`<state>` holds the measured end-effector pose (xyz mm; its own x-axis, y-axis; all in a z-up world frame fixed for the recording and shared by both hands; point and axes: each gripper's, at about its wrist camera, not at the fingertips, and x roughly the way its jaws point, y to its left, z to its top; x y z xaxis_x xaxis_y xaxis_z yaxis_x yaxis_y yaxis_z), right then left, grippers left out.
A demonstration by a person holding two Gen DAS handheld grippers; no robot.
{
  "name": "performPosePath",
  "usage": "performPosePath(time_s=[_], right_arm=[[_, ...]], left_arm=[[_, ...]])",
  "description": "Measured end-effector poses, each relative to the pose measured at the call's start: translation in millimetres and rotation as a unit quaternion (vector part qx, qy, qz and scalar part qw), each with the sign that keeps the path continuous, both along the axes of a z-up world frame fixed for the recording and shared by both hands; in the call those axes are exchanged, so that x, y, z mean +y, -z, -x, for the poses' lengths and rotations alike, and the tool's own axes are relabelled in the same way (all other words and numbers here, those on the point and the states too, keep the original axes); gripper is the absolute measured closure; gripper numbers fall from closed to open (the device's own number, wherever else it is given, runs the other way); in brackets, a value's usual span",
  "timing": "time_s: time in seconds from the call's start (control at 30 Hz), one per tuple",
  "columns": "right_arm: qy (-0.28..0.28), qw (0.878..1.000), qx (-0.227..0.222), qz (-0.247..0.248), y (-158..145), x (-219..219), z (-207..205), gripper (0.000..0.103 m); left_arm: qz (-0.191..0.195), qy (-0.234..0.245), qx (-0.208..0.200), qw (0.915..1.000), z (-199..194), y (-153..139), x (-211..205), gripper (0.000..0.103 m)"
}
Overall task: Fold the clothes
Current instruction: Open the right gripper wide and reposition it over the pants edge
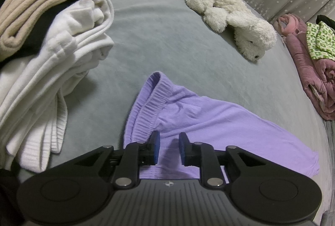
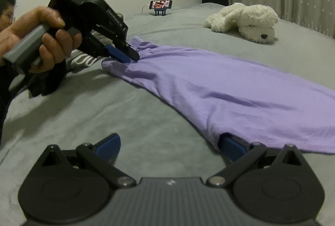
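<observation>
The purple garment [image 2: 219, 88] lay spread on the grey bed [image 2: 104, 113]. The left gripper [image 1: 169, 147] stood narrowly open over its waistband end, pads clear of the cloth. The right gripper [image 2: 169, 146] gaped fully wide, one finger [image 2: 232, 145] tucked under the garment's near edge, gripping nothing.

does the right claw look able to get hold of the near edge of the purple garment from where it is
Probably yes: the right claw is wide open, its right finger already tucked under the purple garment edge, and nothing on the grey bed blocks it.

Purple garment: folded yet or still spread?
Spread. The purple garment lies long and flat across the bed, ribbed waistband at one end, no fold across it. Whether doubled lengthwise: cannot tell.
</observation>
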<state>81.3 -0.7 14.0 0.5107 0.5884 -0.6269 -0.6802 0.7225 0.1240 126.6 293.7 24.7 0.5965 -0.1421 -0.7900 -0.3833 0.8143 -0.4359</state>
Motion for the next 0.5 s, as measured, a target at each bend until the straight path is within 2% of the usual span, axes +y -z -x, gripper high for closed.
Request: performPosePath(time_s=[0.23,0.33,0.4,0.47,0.5], right_arm=[[0.006,1.000,-0.015,0.025,-1.3,9.9,4.6,0.000],[0.015,1.000,-0.018,0.015,-2.9,8.0,5.4,0.001],[0.018,1.000,-0.022,0.012,-5.6,7.3,6.1,0.006],[0.024,0.999,-0.027,0.014,-8.0,8.1,7.0,0.021],[0.028,0.999,-0.029,0.016,-8.3,8.6,7.4,0.024]], left_arm=[[-0.001,0.000,0.000,1.0000,-0.1,-0.7,-1.2,0.081],[-0.001,0.001,0.000,1.0000,-0.5,-0.6,-1.4,0.081],[0.000,0.000,0.000,1.0000,-0.2,-0.5,-1.1,0.081],[0.001,0.000,0.000,1.0000,0.0,-0.5,-0.9,0.081],[0.001,0.000,0.000,1.0000,-0.1,-0.5,-1.5,0.081]])
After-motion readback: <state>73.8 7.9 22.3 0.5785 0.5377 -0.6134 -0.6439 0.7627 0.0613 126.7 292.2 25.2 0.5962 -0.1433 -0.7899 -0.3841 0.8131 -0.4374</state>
